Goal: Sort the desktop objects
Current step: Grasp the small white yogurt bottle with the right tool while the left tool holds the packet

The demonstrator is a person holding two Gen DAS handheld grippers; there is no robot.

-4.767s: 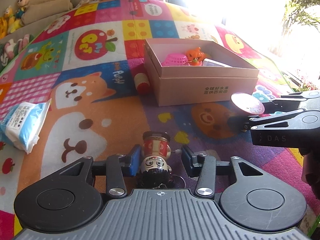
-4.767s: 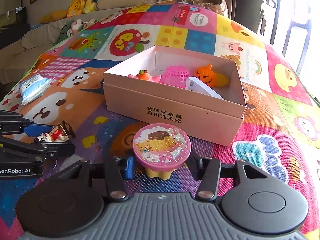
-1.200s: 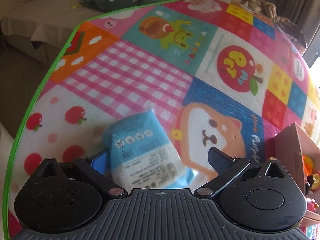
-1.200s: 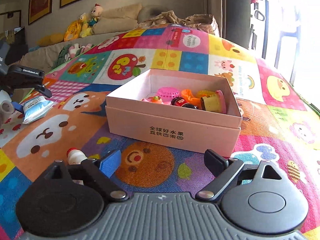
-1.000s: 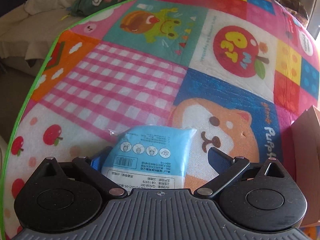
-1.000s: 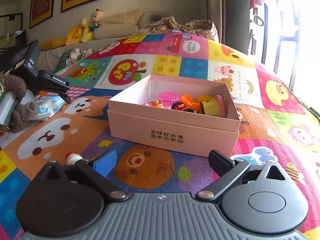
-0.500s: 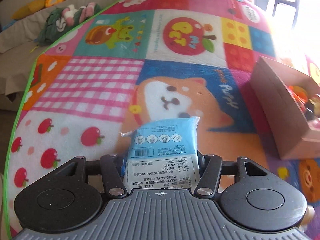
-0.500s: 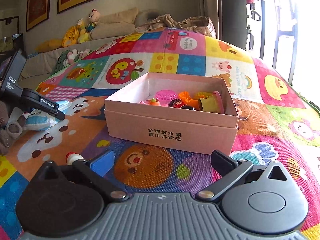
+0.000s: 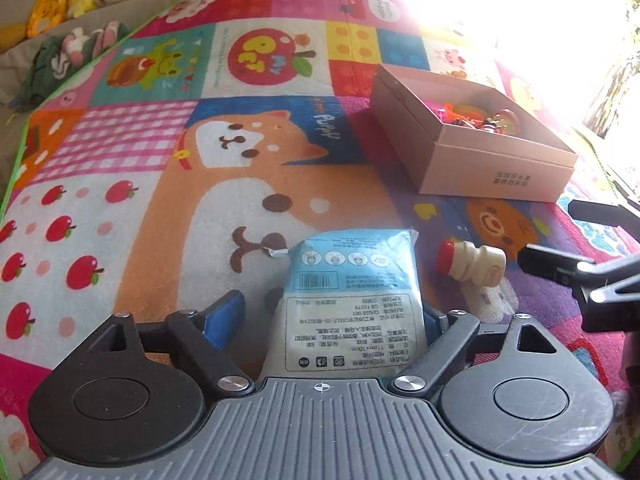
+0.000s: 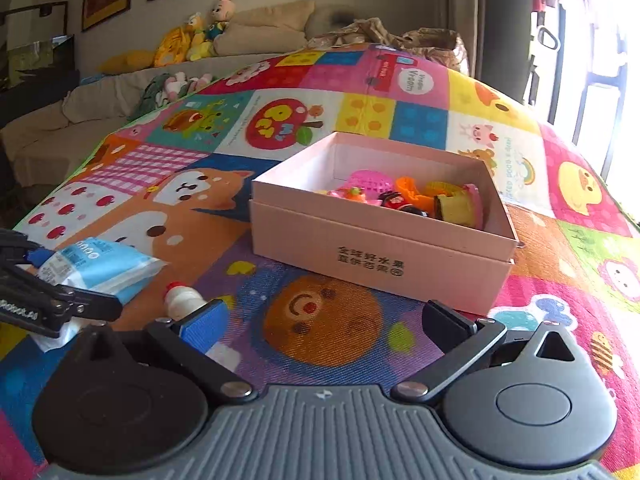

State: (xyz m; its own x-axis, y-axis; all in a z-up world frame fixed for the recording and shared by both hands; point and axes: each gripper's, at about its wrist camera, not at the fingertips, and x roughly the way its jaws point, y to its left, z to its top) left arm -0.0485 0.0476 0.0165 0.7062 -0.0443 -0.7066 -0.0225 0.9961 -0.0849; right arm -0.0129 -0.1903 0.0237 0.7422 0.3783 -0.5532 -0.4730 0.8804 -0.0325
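Now opening: left gripper (image 9: 332, 316) with blue-and-white wipes pack (image 9: 352, 300) between its jaws, left pad clear of it. Just right, small bottle (image 9: 472, 264) lying on colourful play mat (image 9: 120, 184). Spread wide, empty: right gripper (image 10: 324, 320). Beyond, pink box (image 10: 380, 256) holding toys (image 10: 412, 196).

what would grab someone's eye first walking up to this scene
The loud patchwork cartoon play mat under everything, then the open pink cardboard box of bright small toys in the middle. Nearer, a light blue wipes pack lies between the opening jaws of the left gripper, with a small cream bottle with a red cap lying beside it.
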